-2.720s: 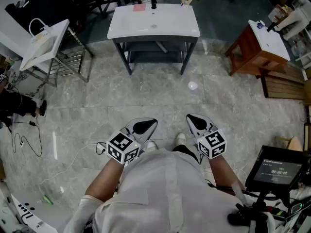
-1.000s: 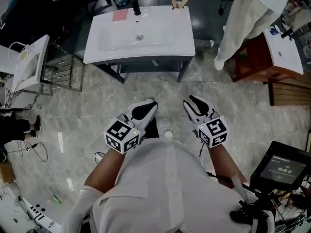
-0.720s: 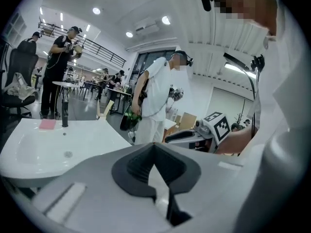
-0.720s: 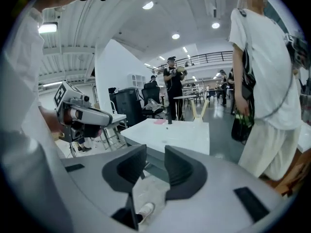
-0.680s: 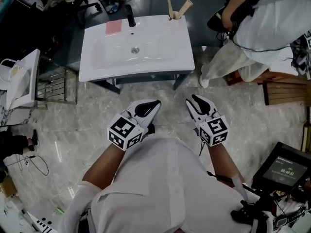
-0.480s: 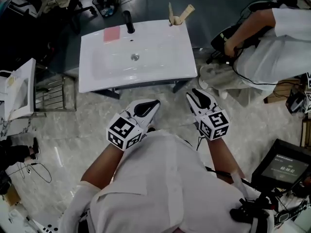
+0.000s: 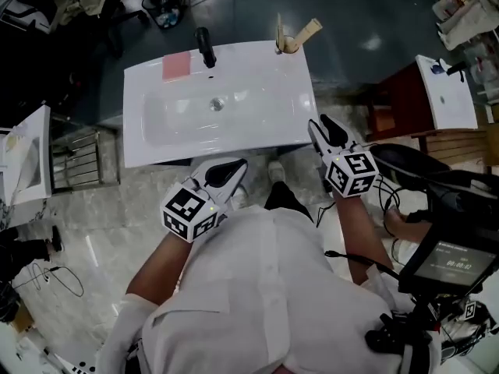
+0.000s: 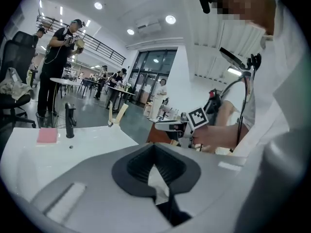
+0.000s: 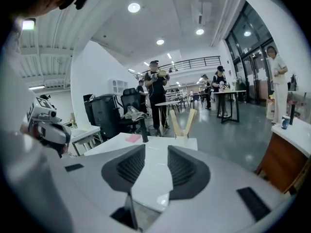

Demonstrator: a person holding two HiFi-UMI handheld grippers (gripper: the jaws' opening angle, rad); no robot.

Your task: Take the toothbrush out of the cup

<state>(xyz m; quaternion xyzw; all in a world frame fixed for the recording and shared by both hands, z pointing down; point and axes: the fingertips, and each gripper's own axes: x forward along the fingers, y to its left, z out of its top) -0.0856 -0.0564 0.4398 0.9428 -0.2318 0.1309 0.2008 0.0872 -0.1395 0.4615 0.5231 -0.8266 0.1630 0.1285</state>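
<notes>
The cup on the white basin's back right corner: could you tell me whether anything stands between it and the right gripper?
Nothing visible does: only bare white basin rim separates the open right gripper from the small cup holding two beige sticks.

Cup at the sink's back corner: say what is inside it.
Two pale handles stick out of the cup, splayed apart; their lower ends are hidden inside.

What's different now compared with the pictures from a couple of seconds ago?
The person walked up to the washbasin; the left gripper and right gripper now reach its front edge. Nothing was taken or let go. Left jaws stay shut, right apart; the toothbrush stays in the cup.
</notes>
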